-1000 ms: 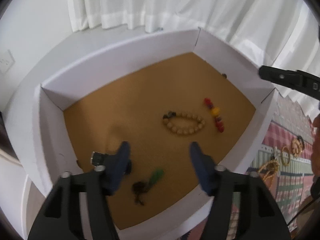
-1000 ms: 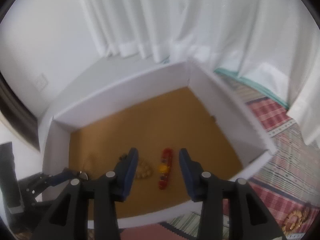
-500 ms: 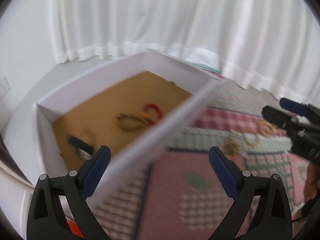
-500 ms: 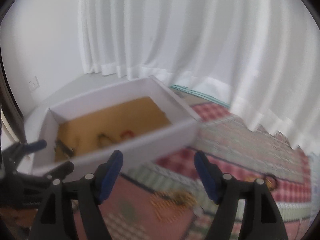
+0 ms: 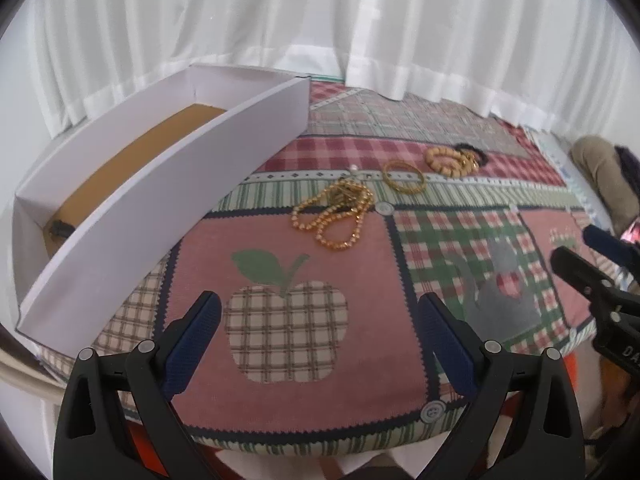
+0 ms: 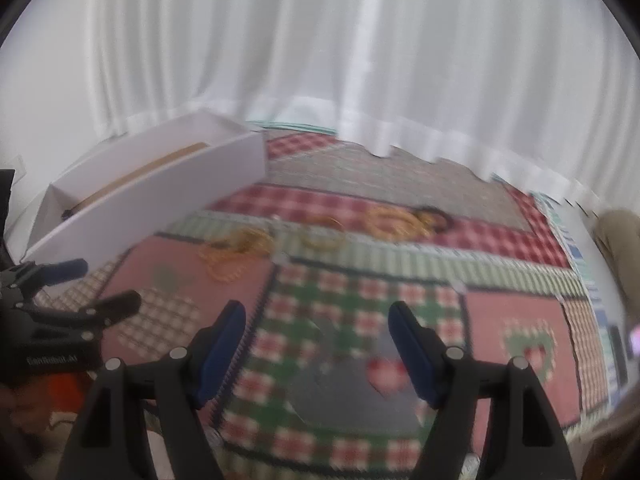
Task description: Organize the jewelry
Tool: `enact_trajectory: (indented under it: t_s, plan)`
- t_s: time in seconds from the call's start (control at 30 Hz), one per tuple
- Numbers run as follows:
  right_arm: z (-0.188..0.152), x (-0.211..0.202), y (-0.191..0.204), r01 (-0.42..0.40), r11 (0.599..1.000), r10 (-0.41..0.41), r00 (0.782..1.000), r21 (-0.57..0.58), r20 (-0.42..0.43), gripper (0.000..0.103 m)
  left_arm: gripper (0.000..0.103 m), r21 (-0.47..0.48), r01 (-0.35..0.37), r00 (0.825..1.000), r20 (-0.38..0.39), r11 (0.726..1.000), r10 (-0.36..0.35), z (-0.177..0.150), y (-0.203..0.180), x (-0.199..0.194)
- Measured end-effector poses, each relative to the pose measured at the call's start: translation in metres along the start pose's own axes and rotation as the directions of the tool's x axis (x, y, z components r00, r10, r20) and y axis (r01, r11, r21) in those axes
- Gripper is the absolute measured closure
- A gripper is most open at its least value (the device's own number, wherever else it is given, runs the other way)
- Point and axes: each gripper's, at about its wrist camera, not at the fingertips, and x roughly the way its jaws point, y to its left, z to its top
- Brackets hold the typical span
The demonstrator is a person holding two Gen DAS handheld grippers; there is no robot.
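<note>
Both grippers hover over patchwork cloth [image 5: 304, 240], fingers spread wide, nothing held: left gripper [image 5: 318, 322] above apple patch, right gripper [image 6: 318, 330] over green check patch. Further out, gold bead chain [image 5: 334, 216] in loose heap on cloth. Beyond it gold bangle [image 5: 403, 176], then wooden bead bracelet [image 5: 446, 160] touching dark band, maybe hair tie. White box [image 5: 160, 184] on left, dark item in near corner.

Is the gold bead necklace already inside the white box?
No, the gold bead necklace lies on the patchwork cloth, outside the white box and to its right.
</note>
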Motion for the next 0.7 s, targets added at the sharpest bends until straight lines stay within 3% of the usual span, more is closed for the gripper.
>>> enact_trajectory:
  t_s: [0.13,0.27,0.47,0.7]
  plan:
    - [-0.012,-0.011,-0.014,0.027,0.999,-0.028,1.000,0.043,0.014,0.027,0.004,0.047,-0.004,1.000,0.018,0.999,0.003,-0.003,-0.012,-0.007]
    - [-0.015,-0.015,-0.014,0.033,0.998,-0.034,0.999,0.049,0.027,0.027,0.004,0.026,0.056,0.998,0.022,0.998,-0.057,-0.006,-0.014,-0.011]
    - [-0.018,-0.015,-0.007,0.012,0.999,-0.014,1.000,0.041,0.028,0.027,0.004,-0.034,0.046,0.997,0.066,0.998,-0.044,-0.010,-0.007,-0.010]
    - [-0.020,-0.016,-0.005,0.006,0.999,-0.008,1.000,0.041,0.028,0.027,0.004,-0.038,0.013,0.998,0.065,0.999,-0.010,-0.012,-0.005,-0.004]
